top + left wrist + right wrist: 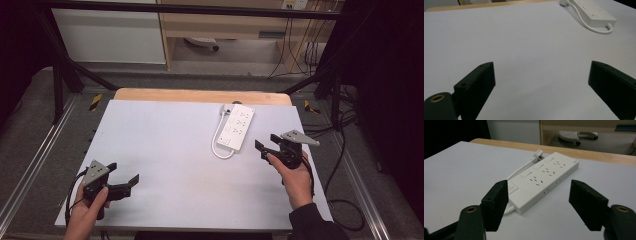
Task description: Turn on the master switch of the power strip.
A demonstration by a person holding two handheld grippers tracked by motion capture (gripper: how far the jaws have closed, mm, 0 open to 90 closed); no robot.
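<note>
Black right gripper (537, 202) at lower frame had its fingers parted, empty, just short of a white rectangular plastic power strip (544, 181) on the pale grey worktop (456, 175); left gripper (125, 181) fingers stood wide.

A smooth white plastic power strip (544, 180) with slightly glossy cord (586, 21) lies on a matt pale-grey bench (165, 150) edged in light wood, near matt black tool jaws

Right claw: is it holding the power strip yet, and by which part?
Nothing is held. The right claw is open short of the power strip, not touching it. The left claw is open over bare table.
</note>
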